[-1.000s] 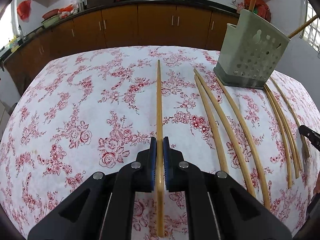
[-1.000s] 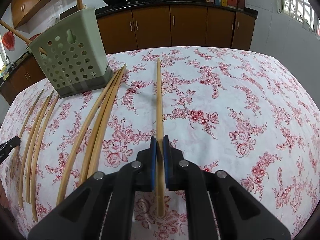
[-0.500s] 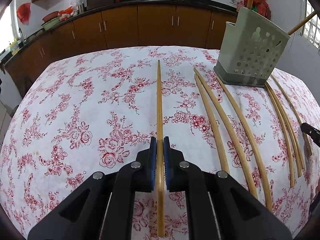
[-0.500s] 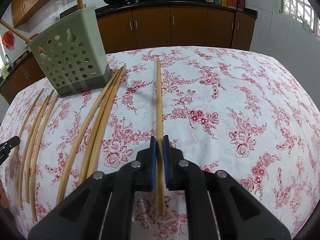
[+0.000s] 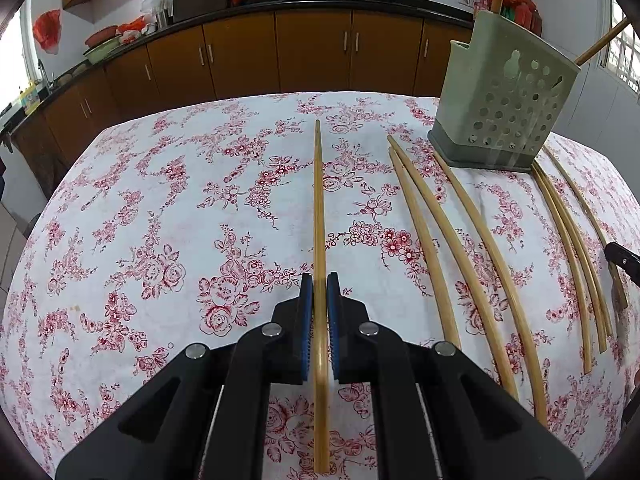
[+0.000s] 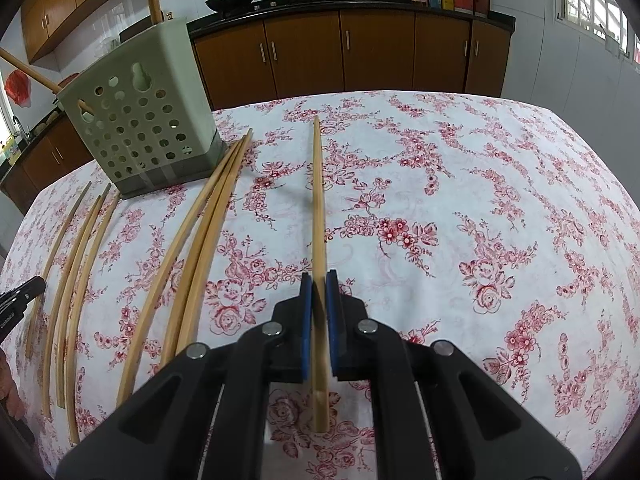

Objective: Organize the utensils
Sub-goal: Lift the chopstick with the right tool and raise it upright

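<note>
My left gripper (image 5: 319, 282) is shut on a long wooden chopstick (image 5: 319, 200) that points away over the floral tablecloth. My right gripper (image 6: 319, 280) is shut on another wooden chopstick (image 6: 317, 192), also pointing away. A green perforated utensil holder (image 5: 506, 100) stands at the far right in the left wrist view and at the far left in the right wrist view (image 6: 140, 120), with chopsticks standing in it. Several loose chopsticks (image 5: 460, 240) lie on the cloth beside the holder, also seen in the right wrist view (image 6: 192, 248).
The table (image 5: 140, 220) has a red floral cloth. Brown kitchen cabinets (image 5: 312, 52) with woks on the counter stand behind it. The other gripper's tip shows at the right edge (image 5: 622, 258) and at the left edge (image 6: 20, 296).
Both grippers keep their hold on the chopsticks. The left wrist view has shifted slightly, so the holder sits a little higher; the right one is almost unchanged.
</note>
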Available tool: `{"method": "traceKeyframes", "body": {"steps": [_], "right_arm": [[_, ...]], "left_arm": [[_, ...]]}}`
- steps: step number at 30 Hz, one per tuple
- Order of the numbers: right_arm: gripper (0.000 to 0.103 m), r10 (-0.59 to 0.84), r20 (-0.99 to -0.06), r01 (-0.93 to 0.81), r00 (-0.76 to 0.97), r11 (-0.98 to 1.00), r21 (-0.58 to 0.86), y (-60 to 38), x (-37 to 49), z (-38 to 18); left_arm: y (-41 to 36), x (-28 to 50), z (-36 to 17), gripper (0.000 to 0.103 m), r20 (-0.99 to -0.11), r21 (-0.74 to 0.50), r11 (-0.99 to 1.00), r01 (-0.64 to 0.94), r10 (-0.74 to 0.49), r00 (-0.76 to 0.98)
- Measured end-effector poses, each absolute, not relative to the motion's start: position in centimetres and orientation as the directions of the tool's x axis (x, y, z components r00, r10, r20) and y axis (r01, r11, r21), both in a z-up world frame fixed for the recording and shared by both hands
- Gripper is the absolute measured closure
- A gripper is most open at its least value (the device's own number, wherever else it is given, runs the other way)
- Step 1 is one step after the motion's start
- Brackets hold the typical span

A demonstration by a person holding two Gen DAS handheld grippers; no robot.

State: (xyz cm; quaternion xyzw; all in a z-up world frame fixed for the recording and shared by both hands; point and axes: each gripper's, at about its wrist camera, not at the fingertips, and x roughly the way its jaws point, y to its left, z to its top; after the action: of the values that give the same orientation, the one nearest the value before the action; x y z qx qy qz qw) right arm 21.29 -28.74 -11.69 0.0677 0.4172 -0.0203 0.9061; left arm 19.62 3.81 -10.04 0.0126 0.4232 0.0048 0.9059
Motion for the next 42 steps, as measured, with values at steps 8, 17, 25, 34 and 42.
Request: {"method": "traceKeyframes", "body": {"steps": [8,17,25,34,42], "right_arm": [[0.095,0.036,-0.759,0.081,0.650,0.990,0.116,-28.8,20.5,-11.5],[0.095,0.057,-0.757,0.079,0.651,0.987,0.142,-29.1,20.4,-11.3],[0.095,0.083,-0.734,0.074,0.674,0.981,0.178,-29.6,19.3,-10.4],[0.095,0.090,-0.673,0.067,0.734,0.977,0.203,-30.3,17.6,-7.6],[0.095,0.095,-0.602,0.054,0.793,0.973,0.226,-30.7,16.8,-4.4]], "left_arm": [[3.3,18.3,-10.0,0.094,-0.767,0.048,0.999,0.004,0.035,0.640],[3.1,17.8,-10.0,0.094,-0.768,0.055,0.998,0.008,0.038,0.640],[3.1,17.5,-9.5,0.095,-0.776,0.057,0.998,0.027,0.027,0.631],[4.3,16.6,-6.4,0.095,-0.730,0.000,1.000,0.019,-0.013,0.683],[5.1,15.6,-2.6,0.095,-0.648,-0.066,0.998,0.023,-0.060,0.760]]}}
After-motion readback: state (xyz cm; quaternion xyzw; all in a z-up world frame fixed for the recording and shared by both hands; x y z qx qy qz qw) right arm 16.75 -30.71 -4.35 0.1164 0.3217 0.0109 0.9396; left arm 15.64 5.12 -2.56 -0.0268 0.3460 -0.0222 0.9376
